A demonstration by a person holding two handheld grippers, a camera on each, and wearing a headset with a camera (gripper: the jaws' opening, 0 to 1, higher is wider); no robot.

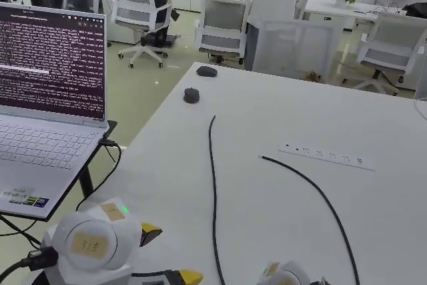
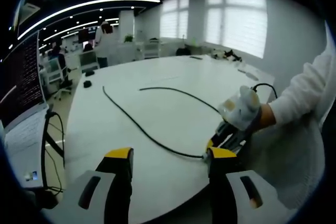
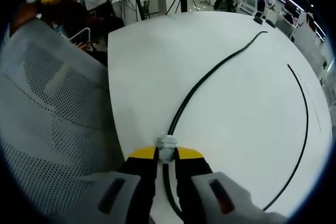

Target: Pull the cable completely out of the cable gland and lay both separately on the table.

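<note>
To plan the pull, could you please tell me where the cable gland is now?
In the right gripper view, the cable gland is clamped between the jaws of the right gripper near the table edge, with the cable running through it.

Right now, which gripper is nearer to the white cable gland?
Right. The right gripper has its jaws shut on the cable gland. The left gripper is open, holds nothing, and stands off to the side, apart from the gland.

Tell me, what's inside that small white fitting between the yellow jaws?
A black cable runs through the cable gland, clamped by the right gripper. The stretch inside it is hidden.
</note>
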